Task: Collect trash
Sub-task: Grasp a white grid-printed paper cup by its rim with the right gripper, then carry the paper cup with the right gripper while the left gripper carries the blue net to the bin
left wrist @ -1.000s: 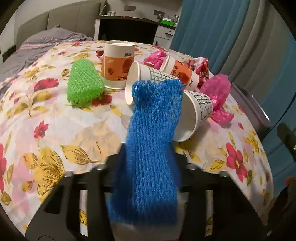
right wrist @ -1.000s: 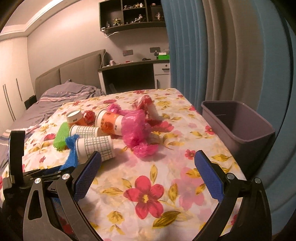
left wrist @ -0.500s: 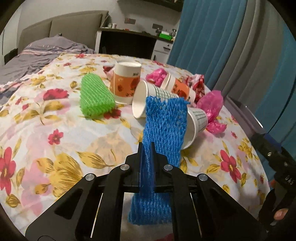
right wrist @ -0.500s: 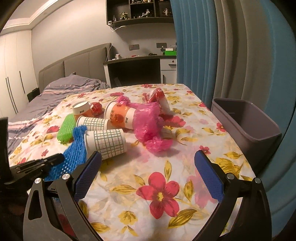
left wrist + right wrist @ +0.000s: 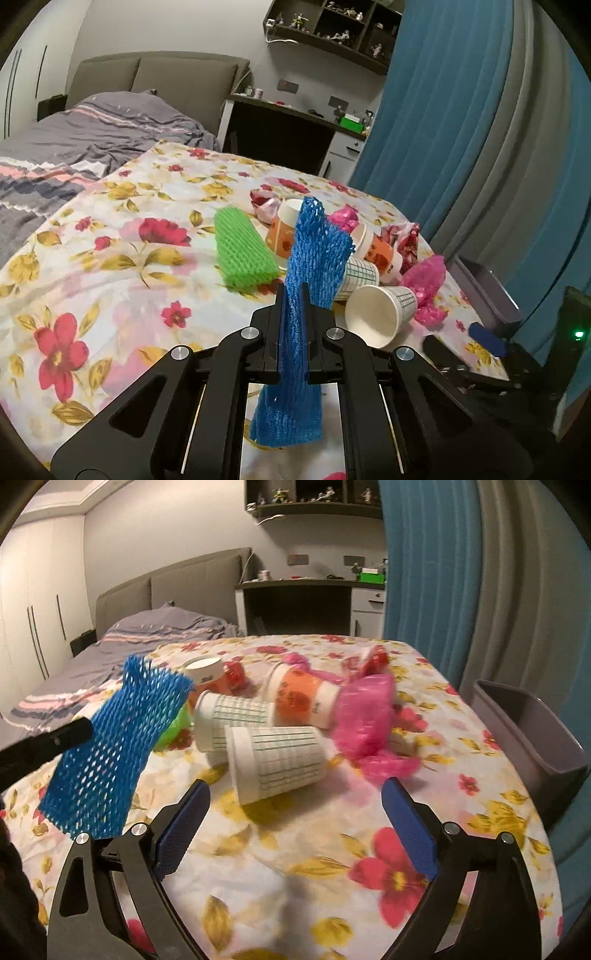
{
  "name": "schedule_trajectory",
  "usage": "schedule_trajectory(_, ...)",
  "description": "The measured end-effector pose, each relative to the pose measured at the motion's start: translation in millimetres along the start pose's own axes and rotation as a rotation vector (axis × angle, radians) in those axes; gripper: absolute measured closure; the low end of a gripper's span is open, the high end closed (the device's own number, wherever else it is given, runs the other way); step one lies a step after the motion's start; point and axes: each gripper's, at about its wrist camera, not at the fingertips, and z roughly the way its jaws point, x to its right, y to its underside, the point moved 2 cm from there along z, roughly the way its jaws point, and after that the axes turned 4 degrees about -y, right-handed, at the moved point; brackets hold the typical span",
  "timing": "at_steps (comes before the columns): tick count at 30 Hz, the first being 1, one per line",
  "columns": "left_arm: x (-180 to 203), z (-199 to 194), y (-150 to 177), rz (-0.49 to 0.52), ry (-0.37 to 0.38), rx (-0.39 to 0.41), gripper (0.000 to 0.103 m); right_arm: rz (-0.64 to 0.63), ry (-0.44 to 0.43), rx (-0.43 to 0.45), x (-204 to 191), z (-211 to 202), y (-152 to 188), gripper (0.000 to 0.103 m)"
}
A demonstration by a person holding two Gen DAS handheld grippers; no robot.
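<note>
The left tongs (image 5: 293, 295) are clamped on a blue foam net sleeve (image 5: 314, 254), which stands up above the closed fingers and hangs down below them, lifted clear of the bench (image 5: 110, 266) with its flowered cloth. In the right wrist view the same sleeve hangs at the left, in the air above the cloth. The right tongs (image 5: 295, 801) are spread wide and their jaws are closing, with nothing between the blue pads; they point at a grid-patterned paper cup (image 5: 277, 764) lying on its side just ahead. A second grid-patterned cup (image 5: 232, 720) lies on its side touching it from behind, and an orange flowered cup (image 5: 303, 701) lies tipped beside that one. Another orange flowered cup (image 5: 207, 672) stands upright further back. A crumpled pink plastic bag (image 5: 365, 716) lies against the tipped orange cup, on the side toward the curtain. A green foam net sleeve (image 5: 242, 251) lies flat on the cloth to the left of the cups, mostly hidden behind the blue one in the right wrist view. A grey bin (image 5: 532, 731) sits at the right edge of the bench, before a blue curtain (image 5: 424, 572). A bed with grey bedding (image 5: 92, 129) lies beyond.
</note>
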Motion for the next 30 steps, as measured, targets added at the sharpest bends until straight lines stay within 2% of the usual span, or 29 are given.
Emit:
schedule_trajectory(2,-2,-1,-1,0.000,-0.001,0.002,0.097,-0.010,0.003,-0.019,-9,11,-1,0.015)
schedule_trajectory(7,-7,-5,-6,-0.005,0.006,0.010,0.097,0.030,0.023,-0.076,-10,32,-3,0.033)
schedule_trajectory(10,-9,-6,-6,-0.004,0.007,0.013,0.097,0.059,0.024,-0.109,-7,40,-1,0.051)
schedule_trajectory(12,-10,-6,-7,-0.004,0.009,0.013,0.097,0.065,0.027,-0.121,-6,41,1,0.070)
schedule_trajectory(14,-10,-6,-7,-0.005,0.010,0.011,0.098,0.066,0.043,-0.128,-5,40,4,0.082)
schedule_trajectory(16,-10,-7,-7,-0.005,0.011,0.011,0.097,0.071,0.065,-0.121,-2,37,7,0.088)
schedule_trajectory(18,-10,-7,-7,-0.006,0.010,0.011,0.098,0.080,0.078,-0.110,3,33,10,0.098)
schedule_trajectory(30,14,-12,-9,0.027,0.030,0.021,0.098,0.115,0.078,-0.034,32,-5,17,0.099)
